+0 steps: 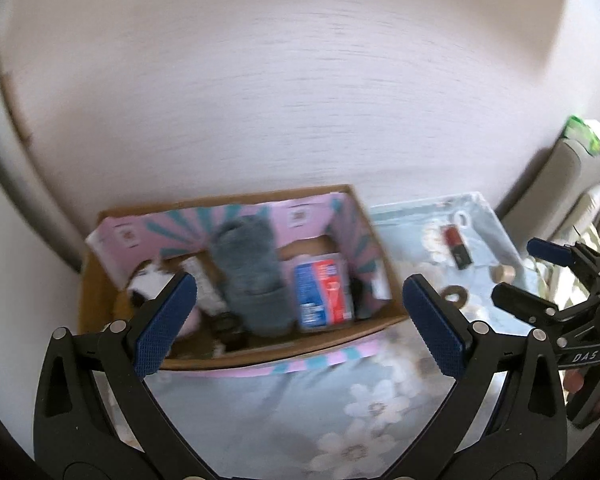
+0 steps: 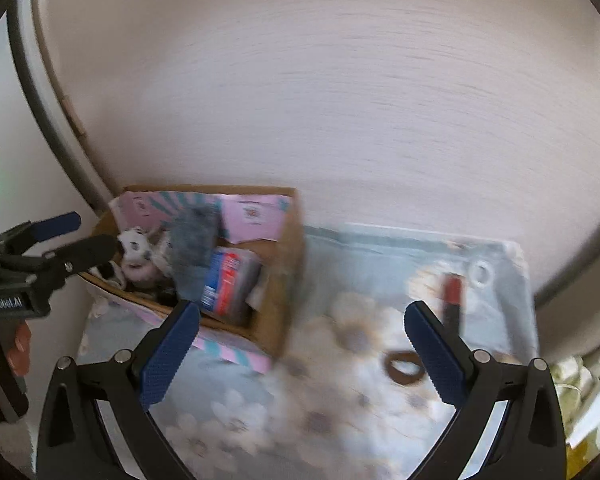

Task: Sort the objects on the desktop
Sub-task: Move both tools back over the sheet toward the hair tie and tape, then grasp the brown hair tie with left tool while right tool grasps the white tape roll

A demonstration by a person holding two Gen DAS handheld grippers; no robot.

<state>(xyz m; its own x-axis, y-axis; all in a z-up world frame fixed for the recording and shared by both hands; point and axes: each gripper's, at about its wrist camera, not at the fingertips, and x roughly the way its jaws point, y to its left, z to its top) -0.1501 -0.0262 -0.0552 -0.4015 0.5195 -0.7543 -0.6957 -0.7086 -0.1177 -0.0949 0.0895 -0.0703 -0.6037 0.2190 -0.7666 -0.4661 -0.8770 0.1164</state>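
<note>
With both the left gripper (image 1: 300,320) and right gripper (image 2: 302,354) spread wide and empty, the flat brown ring (image 2: 403,366) at lower right could skid off the pads.

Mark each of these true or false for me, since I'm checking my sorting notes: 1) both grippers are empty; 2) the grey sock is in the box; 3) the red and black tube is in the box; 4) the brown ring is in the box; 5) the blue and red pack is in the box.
1) Both grippers are empty. True: the left gripper and right gripper have open jaws with nothing between.
2) True: the grey sock lies in the cardboard box.
3) False: the red and black tube lies on the floral cloth.
4) False: the brown ring is on the cloth.
5) True: the blue and red pack is inside.
</note>
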